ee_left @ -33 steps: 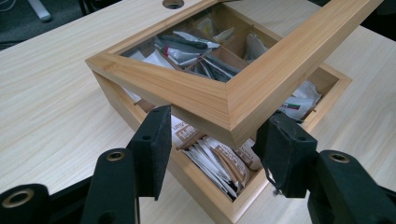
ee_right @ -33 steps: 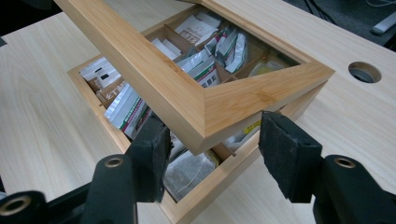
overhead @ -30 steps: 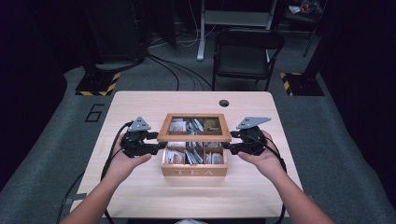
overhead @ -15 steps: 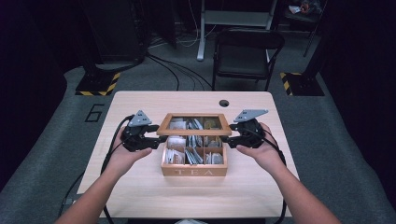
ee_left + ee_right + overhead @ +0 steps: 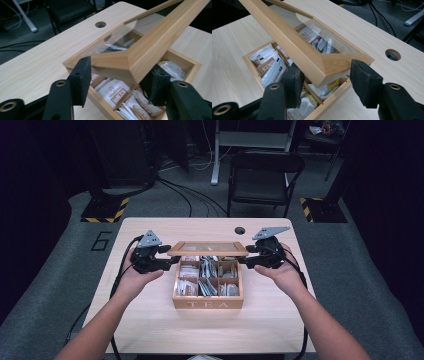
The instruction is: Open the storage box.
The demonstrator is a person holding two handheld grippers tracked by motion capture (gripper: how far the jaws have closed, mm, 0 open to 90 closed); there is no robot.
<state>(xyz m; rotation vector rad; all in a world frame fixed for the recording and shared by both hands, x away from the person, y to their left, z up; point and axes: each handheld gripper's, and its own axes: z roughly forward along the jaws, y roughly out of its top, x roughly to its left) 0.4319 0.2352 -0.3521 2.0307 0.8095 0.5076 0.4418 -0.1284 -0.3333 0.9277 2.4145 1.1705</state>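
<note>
The glass-paned lid (image 5: pixel 207 249) stands raised above the one tea box (image 5: pixel 208 285), tilted. Your left gripper (image 5: pixel 167 262) clamps the lid's left corner; your right gripper (image 5: pixel 246 260) clamps its right corner, both having just tightened. Bare table (image 5: pixel 150 320) surrounds the box.

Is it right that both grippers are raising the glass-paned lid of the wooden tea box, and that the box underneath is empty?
Not quite: the tea box is not empty. The high view shows its compartments filled with tea bags. The rest holds: the left gripper and right gripper lift the glass-paned lid.
</note>
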